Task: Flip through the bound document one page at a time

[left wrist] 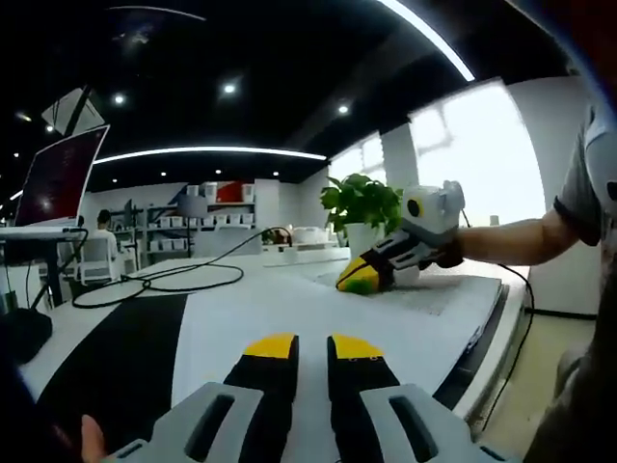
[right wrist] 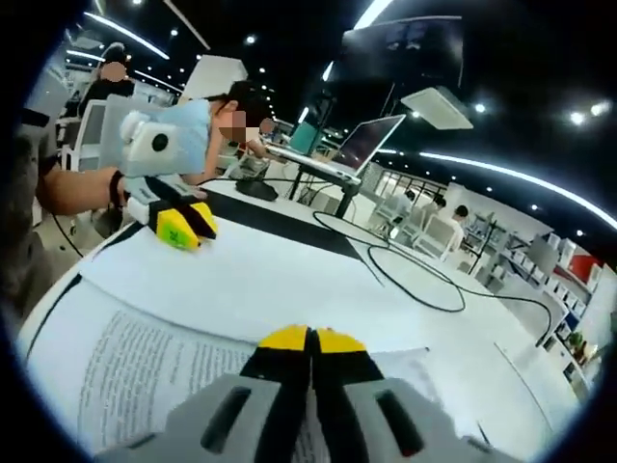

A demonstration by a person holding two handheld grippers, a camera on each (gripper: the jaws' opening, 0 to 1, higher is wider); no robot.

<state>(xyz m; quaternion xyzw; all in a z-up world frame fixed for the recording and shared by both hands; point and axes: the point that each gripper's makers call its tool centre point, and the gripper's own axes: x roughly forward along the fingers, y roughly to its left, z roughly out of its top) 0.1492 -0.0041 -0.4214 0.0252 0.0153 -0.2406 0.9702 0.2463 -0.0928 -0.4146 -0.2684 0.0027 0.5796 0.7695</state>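
- While my left gripper [left wrist: 307, 349] hovers with jaws slightly apart over the white table [left wrist: 231, 318], the bound document [right wrist: 145, 371] lies to its right.
- My right gripper [right wrist: 310, 340], jaws together, sits nearer, apparently pinching a page [right wrist: 400, 365].

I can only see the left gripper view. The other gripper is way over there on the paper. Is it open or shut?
Observer: Shut. In the right gripper view the right gripper has its jaws pressed together.
Operator: Is it pinching a page?
Observer: I cannot tell. Its tips sit just over the bound document, whose page shows lines of print.
Operator: What's behind my gripper?
Observer: A person's arm, holding the left gripper low over the table.
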